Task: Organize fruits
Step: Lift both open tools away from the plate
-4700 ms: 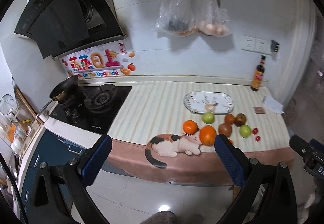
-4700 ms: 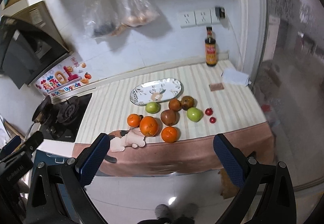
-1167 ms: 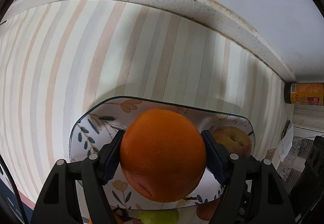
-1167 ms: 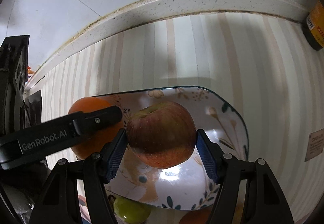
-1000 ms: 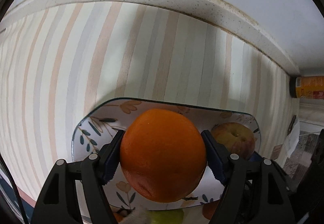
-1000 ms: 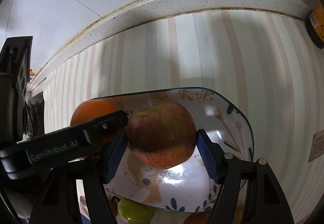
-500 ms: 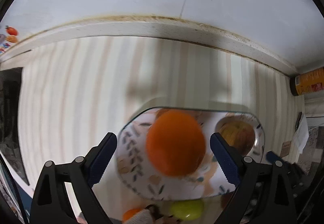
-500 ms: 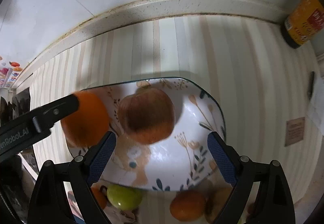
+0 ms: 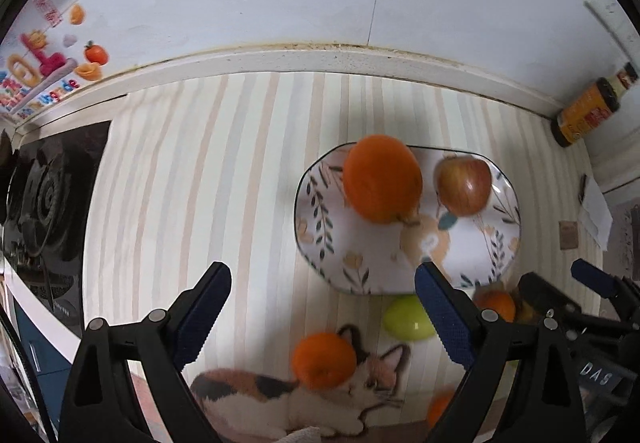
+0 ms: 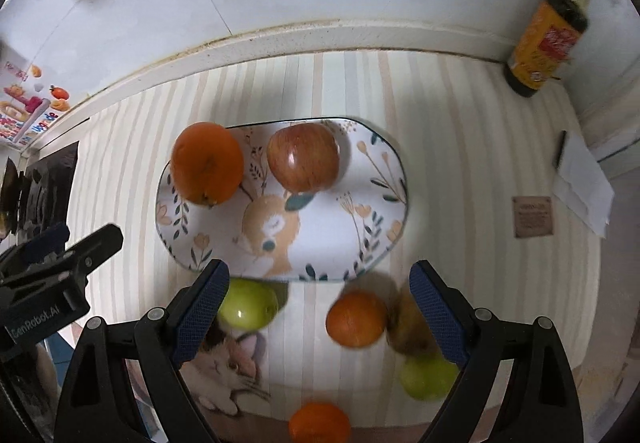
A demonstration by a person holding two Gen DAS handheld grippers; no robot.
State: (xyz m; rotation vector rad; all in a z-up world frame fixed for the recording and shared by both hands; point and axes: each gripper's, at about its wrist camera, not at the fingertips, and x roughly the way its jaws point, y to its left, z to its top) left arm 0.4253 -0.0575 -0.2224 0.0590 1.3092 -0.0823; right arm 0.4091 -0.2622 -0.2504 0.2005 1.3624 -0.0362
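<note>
Both the left gripper (image 9: 322, 303) and right gripper (image 10: 320, 297) hang wide open and empty, the 2 fruits on the plate (image 10: 340, 239) ahead of the jaws, where the orange (image 10: 207, 163) at the rim could roll onto the surface if bumped.

On the far plate (image 10: 384, 239): one orange (image 10: 207, 163) at left, one red apple (image 10: 303, 156) to its right. Near the plate on the striped cloth (image 10: 460, 147): two oranges (image 10: 355, 318), two green apples (image 10: 249, 303), one brownish fruit (image 10: 412, 327), blurred. One bottle (image 10: 546, 39) in the far right corner
</note>
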